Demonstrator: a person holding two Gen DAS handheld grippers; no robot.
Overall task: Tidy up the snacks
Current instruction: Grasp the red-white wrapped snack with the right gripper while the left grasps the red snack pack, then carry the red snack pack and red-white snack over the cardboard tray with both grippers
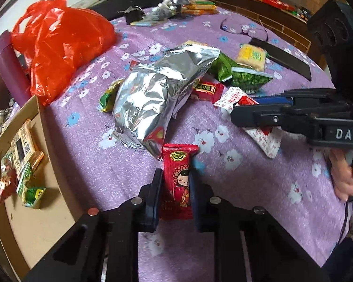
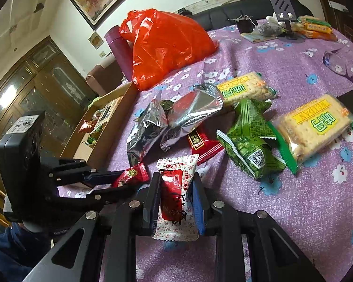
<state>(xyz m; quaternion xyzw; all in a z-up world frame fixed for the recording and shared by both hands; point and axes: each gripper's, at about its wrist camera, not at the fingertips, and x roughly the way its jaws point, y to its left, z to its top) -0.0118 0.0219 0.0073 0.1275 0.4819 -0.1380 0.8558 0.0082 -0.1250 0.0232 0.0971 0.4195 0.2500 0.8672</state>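
Both wrist cameras look steeply down, close over the purple tablecloth — sharing the snack pile.

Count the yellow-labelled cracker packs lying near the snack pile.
2. One cracker pack lies behind the green pea packets; the other cracker pack lies right of them, in the right wrist view. More may hide under the silver bags.

My left hand-held gripper, angled downward, clamps a red snack packet; my right hand-held gripper, likewise angled, clamps a red-and-white packet.
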